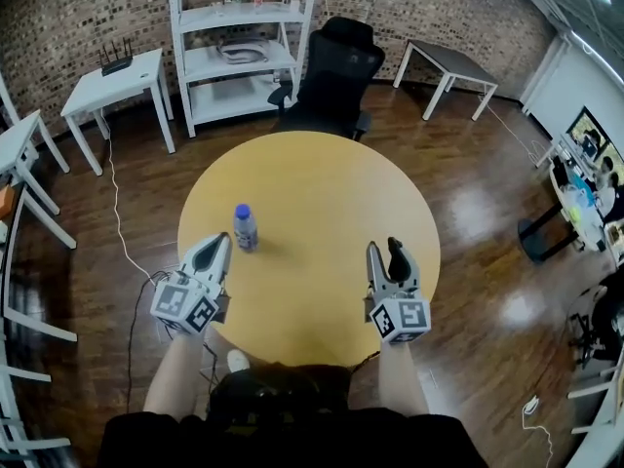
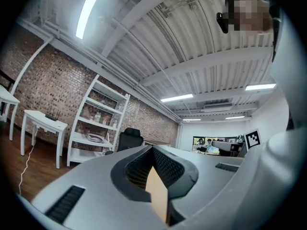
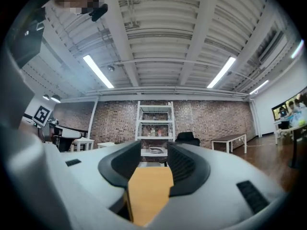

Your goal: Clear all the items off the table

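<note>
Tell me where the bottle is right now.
In the head view, the bottle stands upright on the left side of the round table, just beyond the tip of the left gripper.

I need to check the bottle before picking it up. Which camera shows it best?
The head view: the bottle stands upright on the round table, fully visible. Neither the left gripper view nor the right gripper view shows it.

The table (image 1: pixel 322 203) top is smooth, matt yellow. The bottle (image 1: pixel 245 228) is clear plastic. The floor (image 1: pixel 487 213) is glossy dark wood; the wall (image 1: pixel 58 27) is rough brick.
</note>
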The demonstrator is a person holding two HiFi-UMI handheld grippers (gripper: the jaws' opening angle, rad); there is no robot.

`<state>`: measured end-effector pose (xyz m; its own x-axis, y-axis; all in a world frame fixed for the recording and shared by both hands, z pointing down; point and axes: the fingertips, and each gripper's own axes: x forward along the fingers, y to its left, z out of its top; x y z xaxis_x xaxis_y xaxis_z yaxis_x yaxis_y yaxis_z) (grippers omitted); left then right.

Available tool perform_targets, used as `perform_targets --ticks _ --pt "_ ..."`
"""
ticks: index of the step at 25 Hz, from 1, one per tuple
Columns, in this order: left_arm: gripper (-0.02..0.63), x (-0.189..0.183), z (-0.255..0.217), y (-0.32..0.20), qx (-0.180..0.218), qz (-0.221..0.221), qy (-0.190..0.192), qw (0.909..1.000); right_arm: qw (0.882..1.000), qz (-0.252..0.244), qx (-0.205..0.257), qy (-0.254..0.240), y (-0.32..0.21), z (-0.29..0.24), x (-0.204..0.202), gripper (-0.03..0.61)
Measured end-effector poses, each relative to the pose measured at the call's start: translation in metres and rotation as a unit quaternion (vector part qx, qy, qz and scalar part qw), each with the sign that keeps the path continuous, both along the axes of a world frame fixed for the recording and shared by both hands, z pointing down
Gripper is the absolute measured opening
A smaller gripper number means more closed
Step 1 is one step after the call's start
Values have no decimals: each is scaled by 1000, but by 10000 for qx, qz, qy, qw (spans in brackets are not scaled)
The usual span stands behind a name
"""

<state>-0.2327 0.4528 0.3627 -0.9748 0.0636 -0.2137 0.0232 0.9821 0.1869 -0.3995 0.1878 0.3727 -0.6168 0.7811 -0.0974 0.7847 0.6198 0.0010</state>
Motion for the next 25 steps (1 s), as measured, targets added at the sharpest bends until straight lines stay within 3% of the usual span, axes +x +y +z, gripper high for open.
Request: perform_targets --ticks 6,11,18,25 --pt "0 -52 3 -72 -17 981 -23 9952 9953 967 -19 22 -97 5 -4 178" --pt "0 -91 6 -125 36 1888 -85 9820 9822 1875 30 -92 -166 -1 9 178" --pt "0 -117 7 -187 -21 3165 -20 9486 9488 3158 30 -101 -233 -10 65 177" --pt "0 -115 15 -248 22 4391 -15 8984 8997 4364 117 27 -268 -1 155 178"
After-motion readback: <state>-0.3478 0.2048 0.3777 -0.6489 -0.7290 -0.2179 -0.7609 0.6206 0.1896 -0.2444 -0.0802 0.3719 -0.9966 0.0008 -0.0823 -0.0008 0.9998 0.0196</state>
